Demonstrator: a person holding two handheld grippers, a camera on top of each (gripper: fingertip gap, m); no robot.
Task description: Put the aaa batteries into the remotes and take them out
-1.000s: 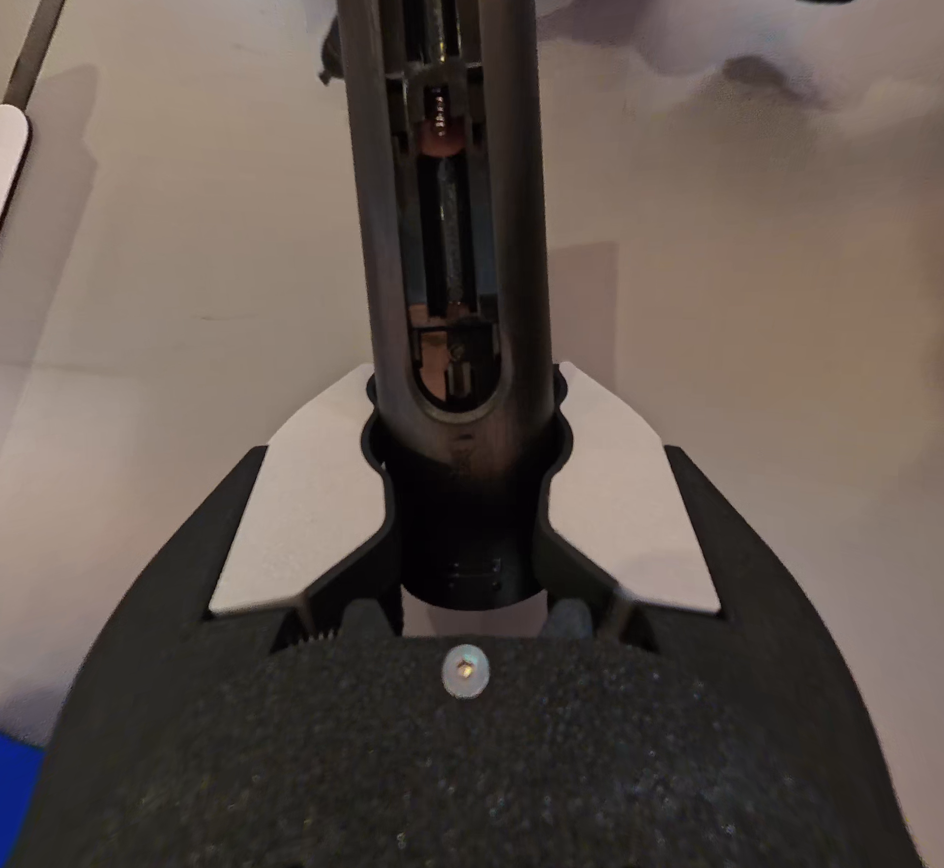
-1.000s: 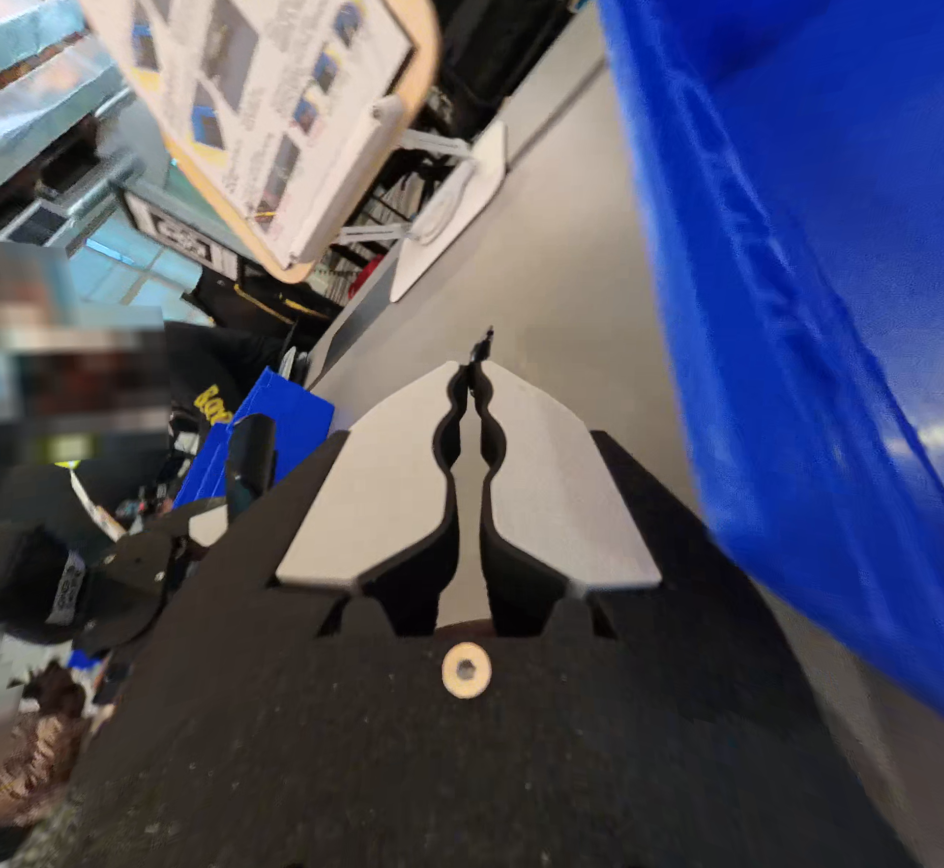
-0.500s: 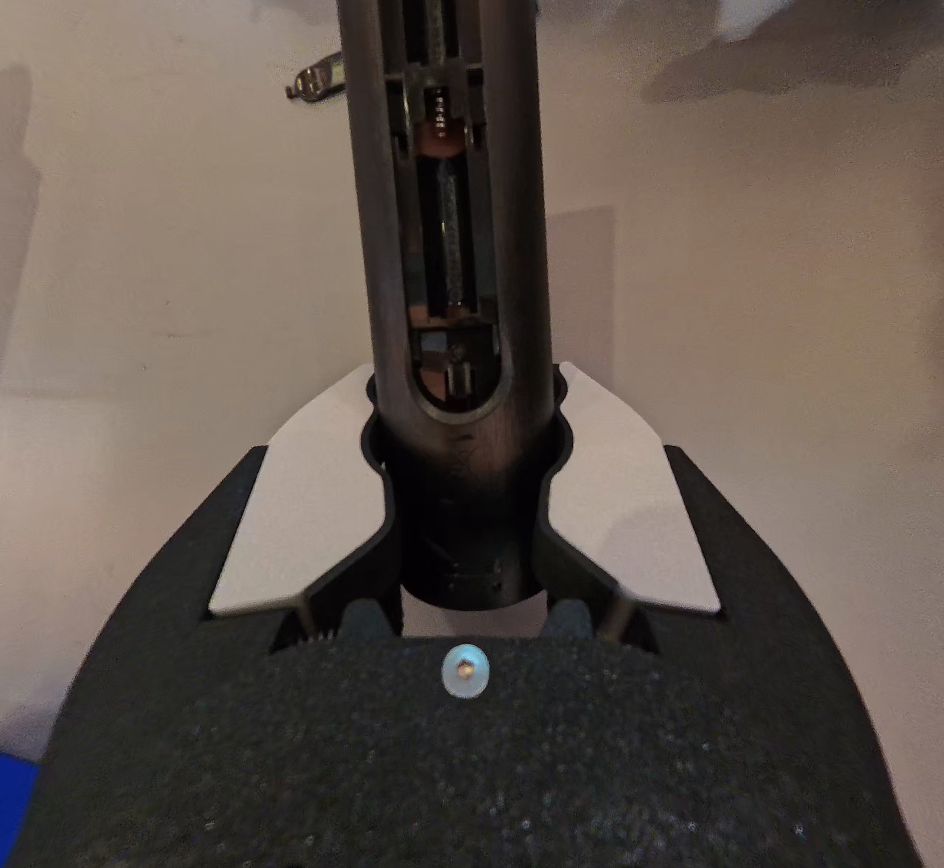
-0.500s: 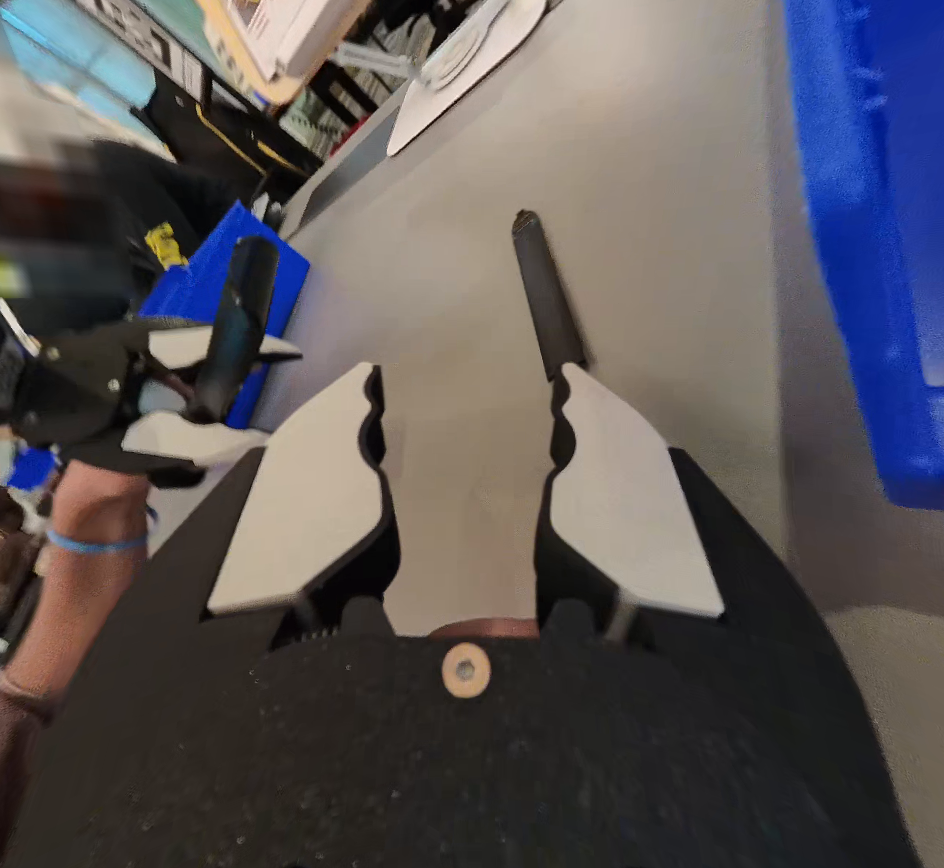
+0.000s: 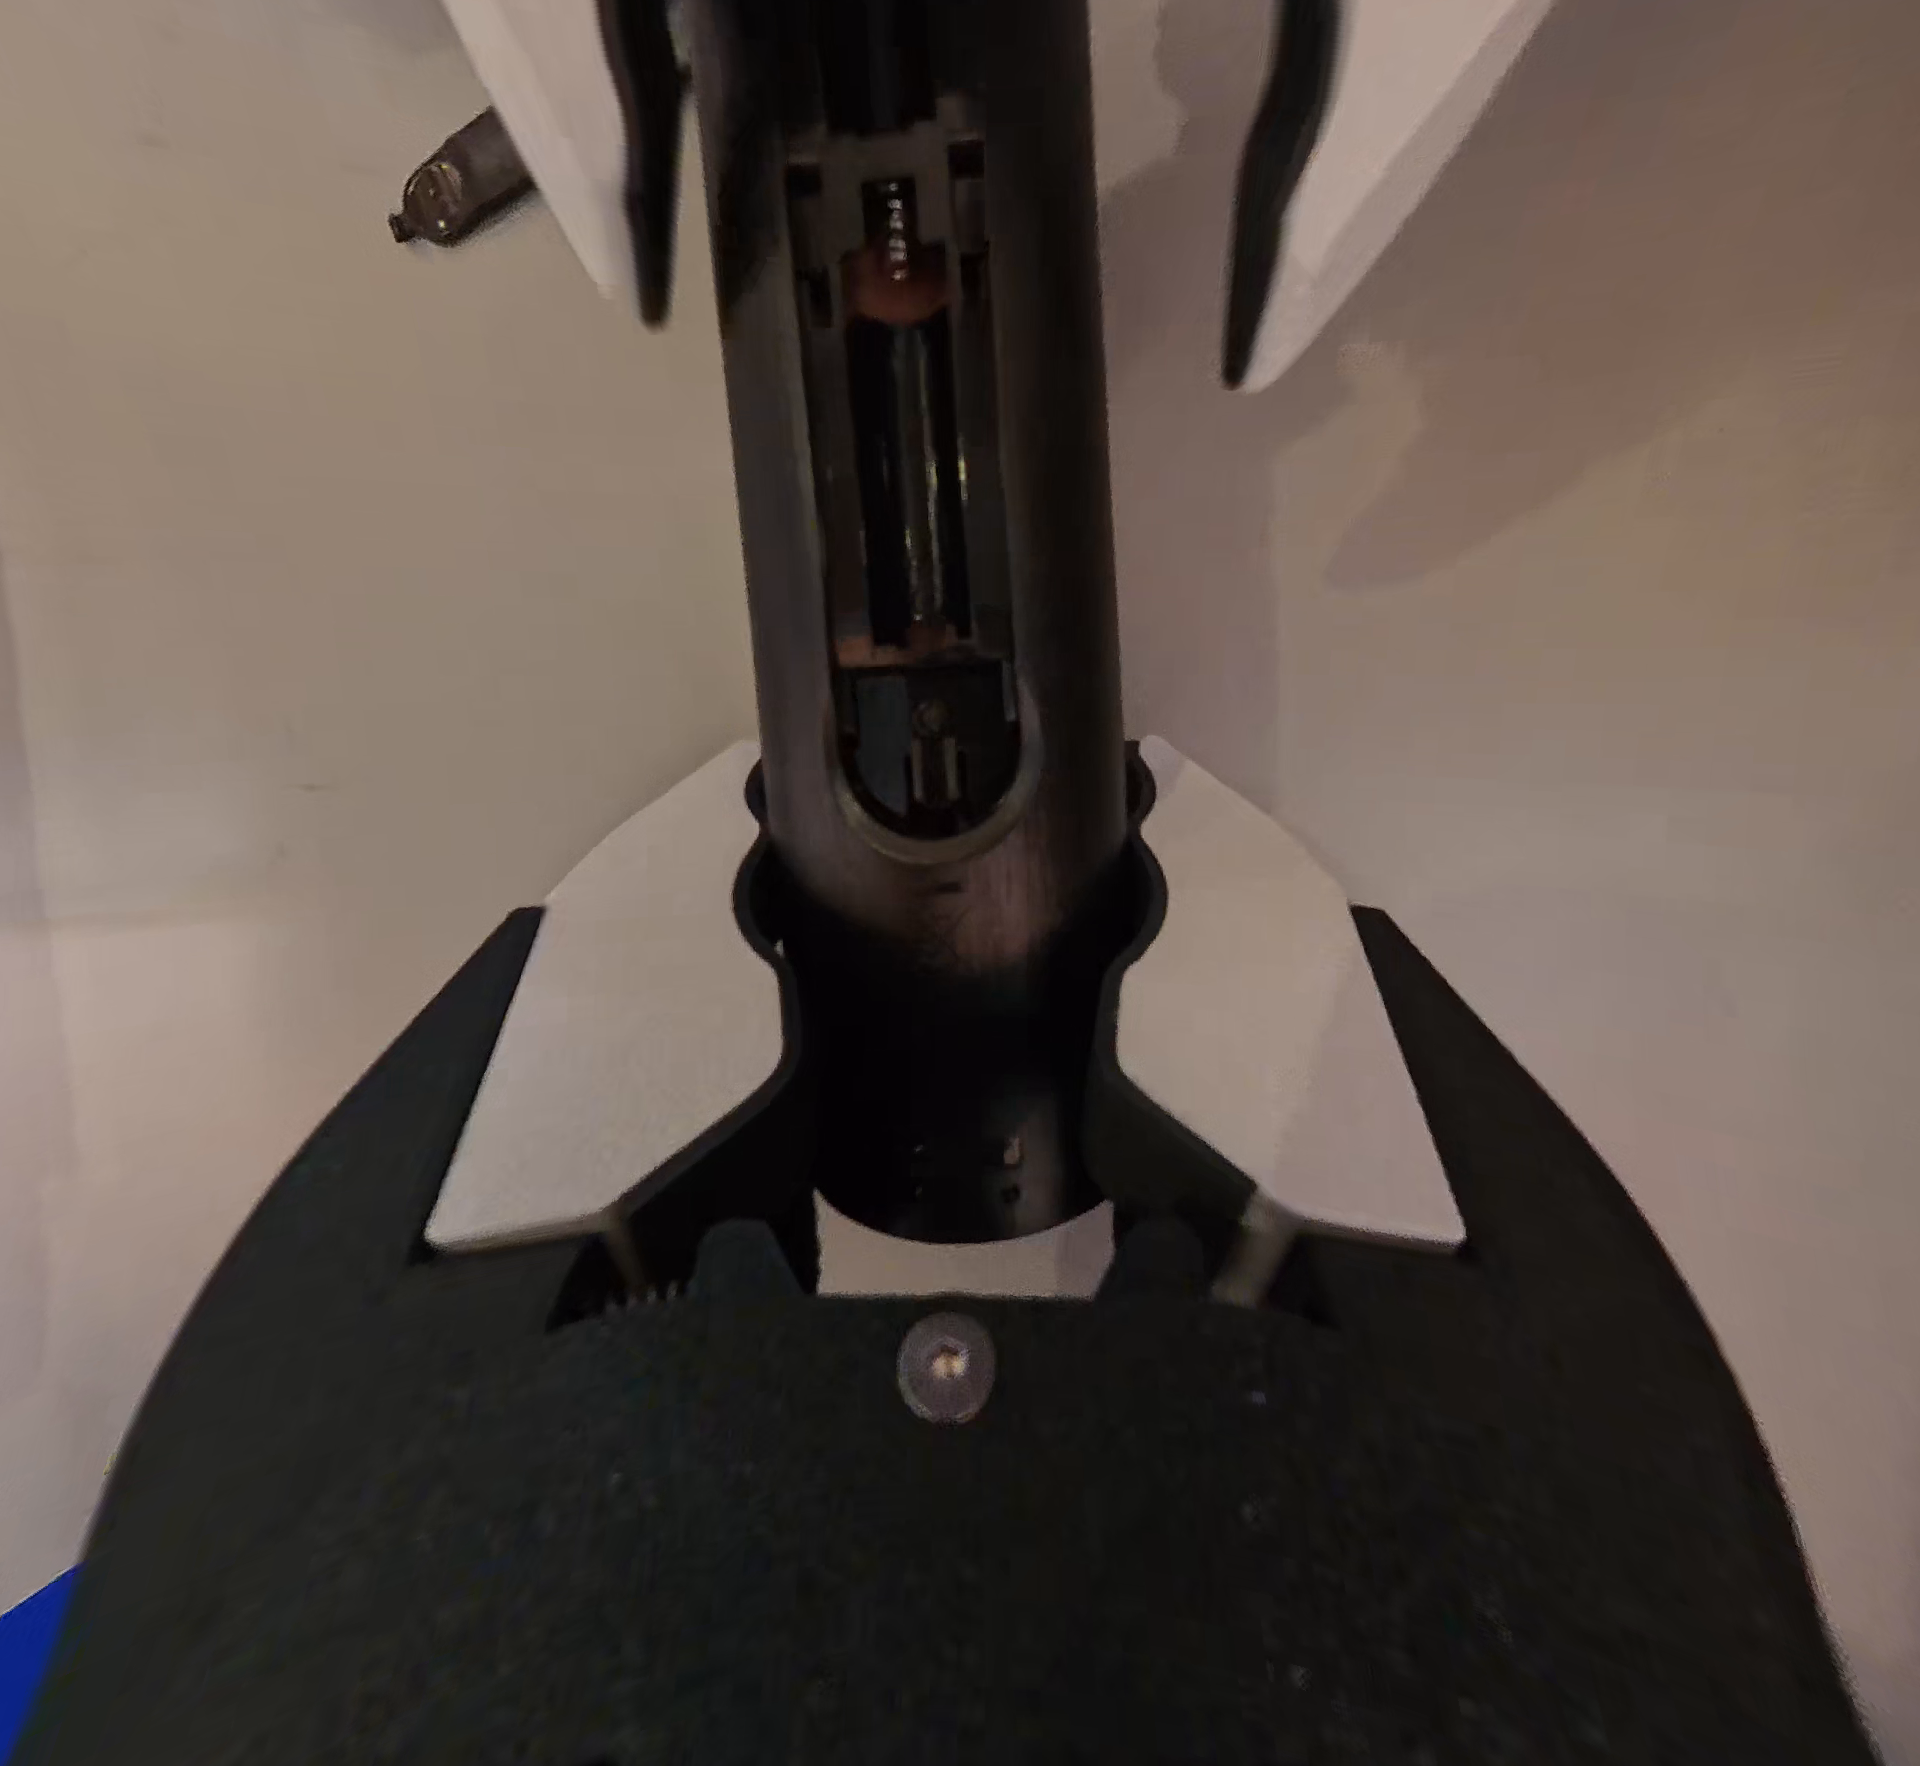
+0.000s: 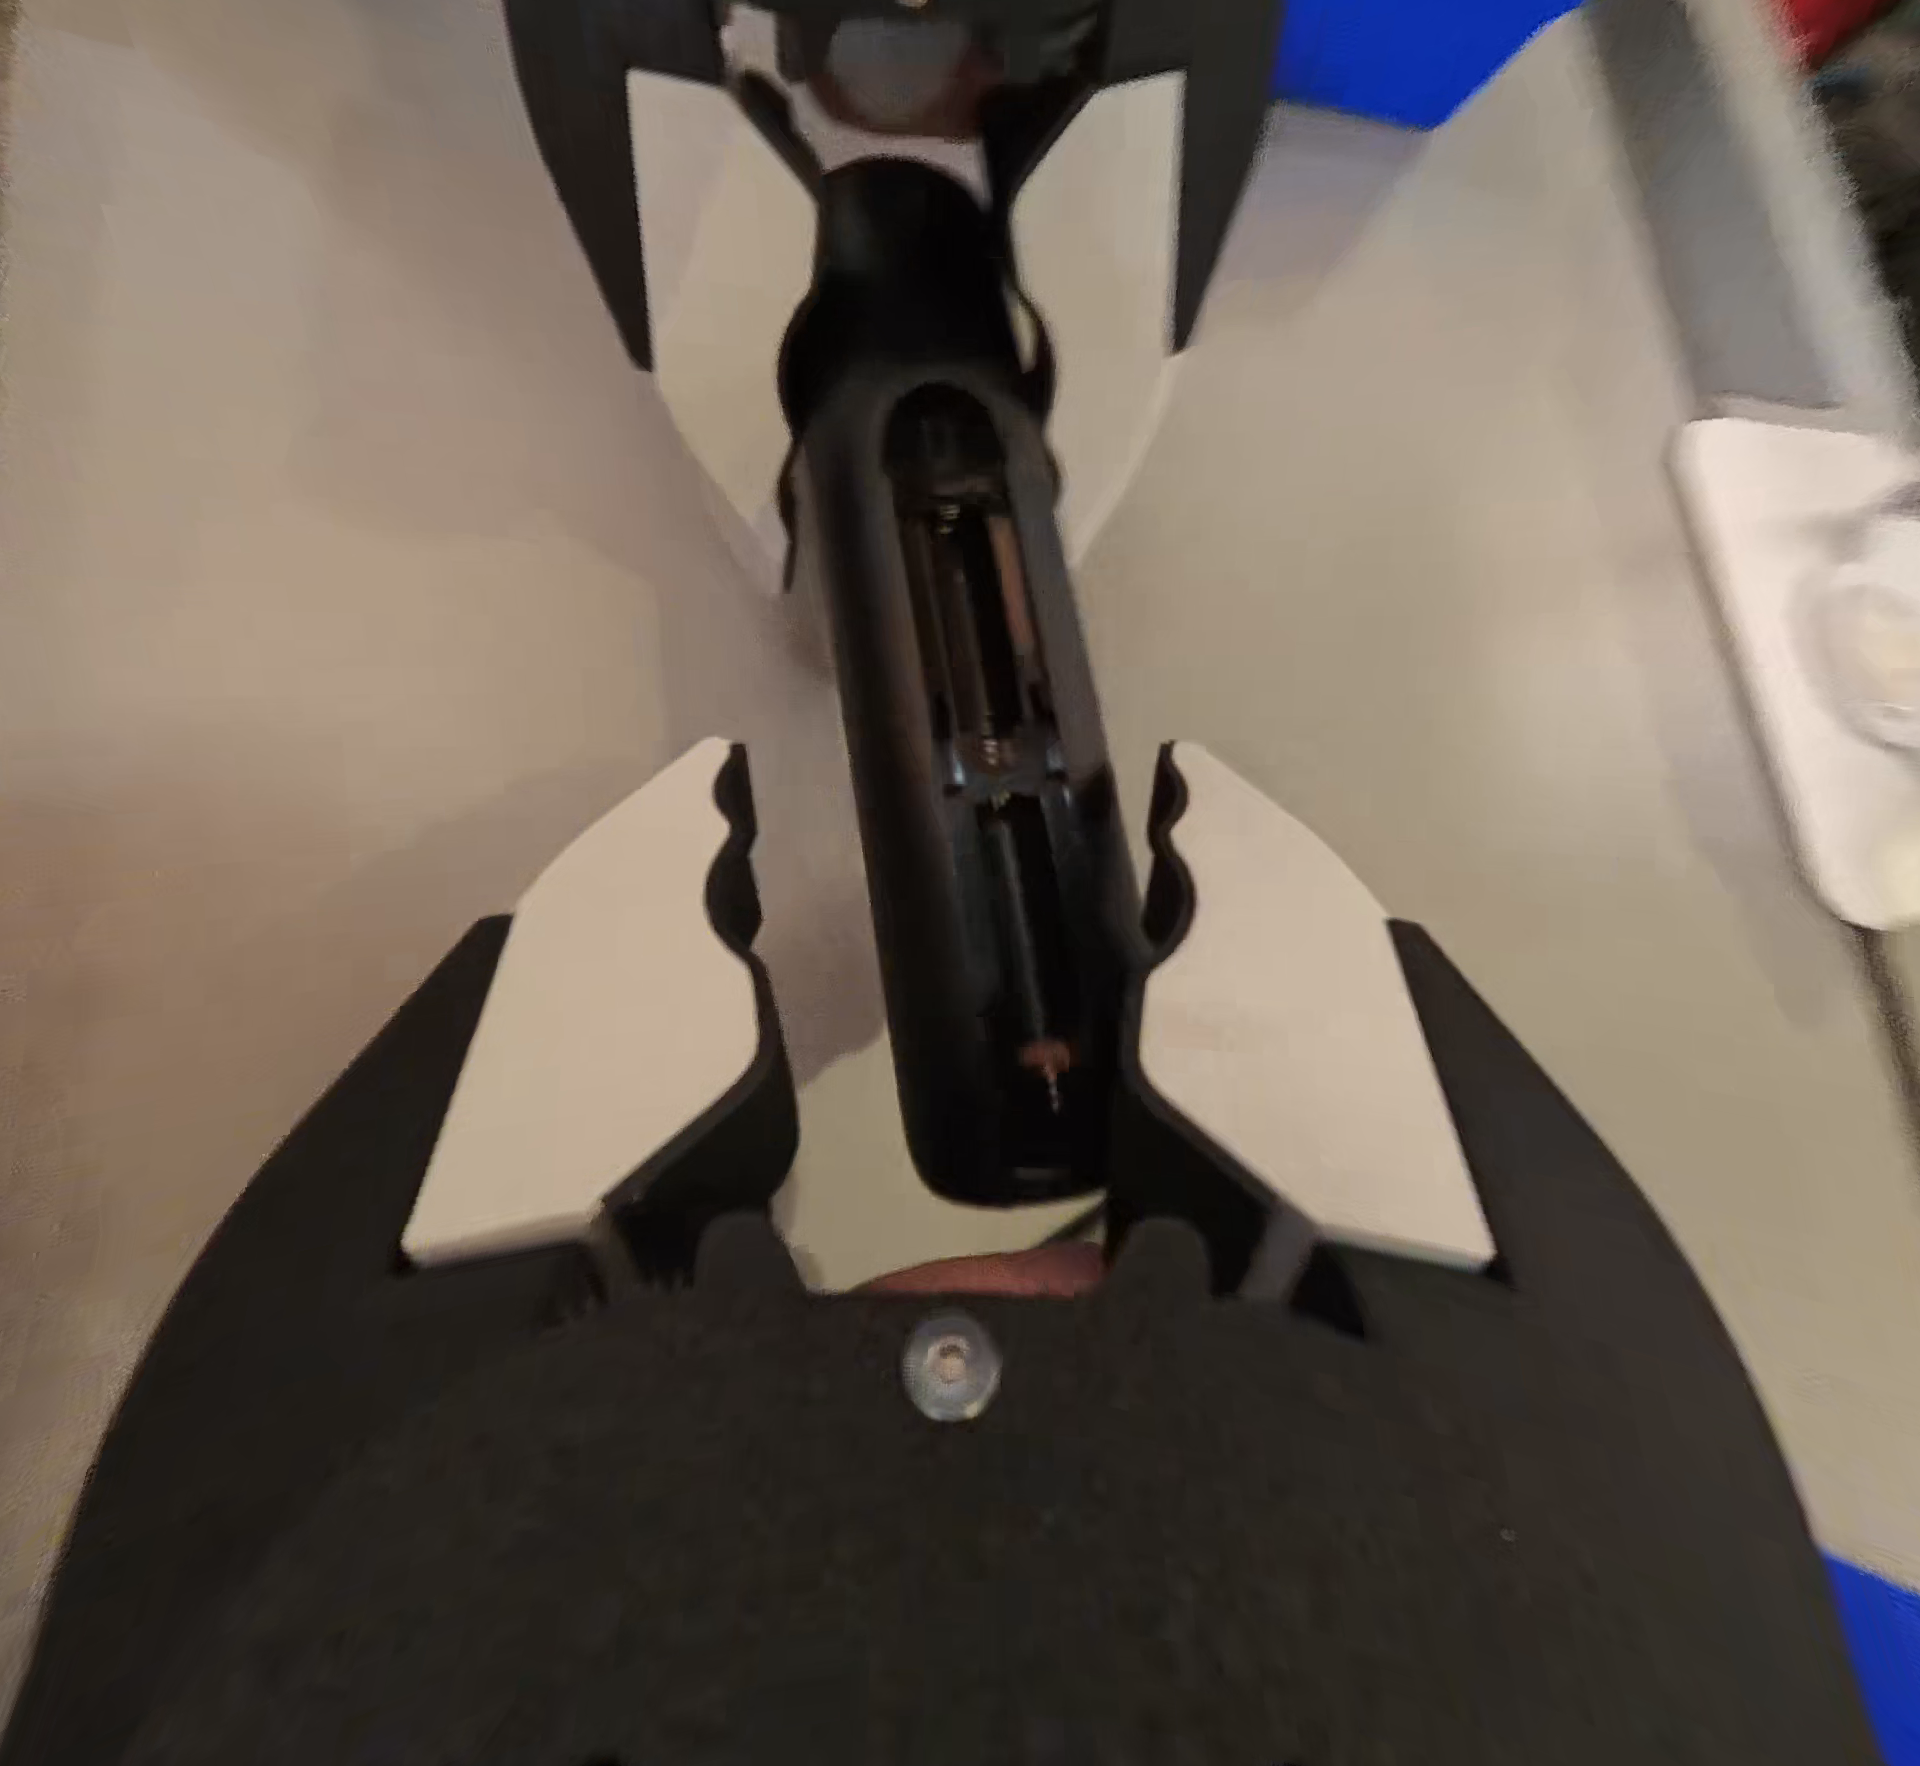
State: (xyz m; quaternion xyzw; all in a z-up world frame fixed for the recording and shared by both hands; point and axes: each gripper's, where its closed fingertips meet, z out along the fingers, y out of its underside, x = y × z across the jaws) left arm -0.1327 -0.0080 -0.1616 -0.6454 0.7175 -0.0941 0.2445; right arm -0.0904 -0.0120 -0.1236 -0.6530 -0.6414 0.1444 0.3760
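Remote (image 5: 914, 490), slim, rigid, probably light and slick, runs toward twelve o'clock, clamped at its near end by left gripper (image 5: 940, 895). Right gripper (image 6: 951, 875) straddles its far end, jaws apart. Best gripped across its flanks.

Both wrist views face each other, close above the table, sharing the remote (image 5: 935, 428).

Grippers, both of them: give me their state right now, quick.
Left gripper: shut on the long black remote with its battery bay uncovered, gripping one end.
Right gripper: open, fingers straddling the remote's other end, not clamped.
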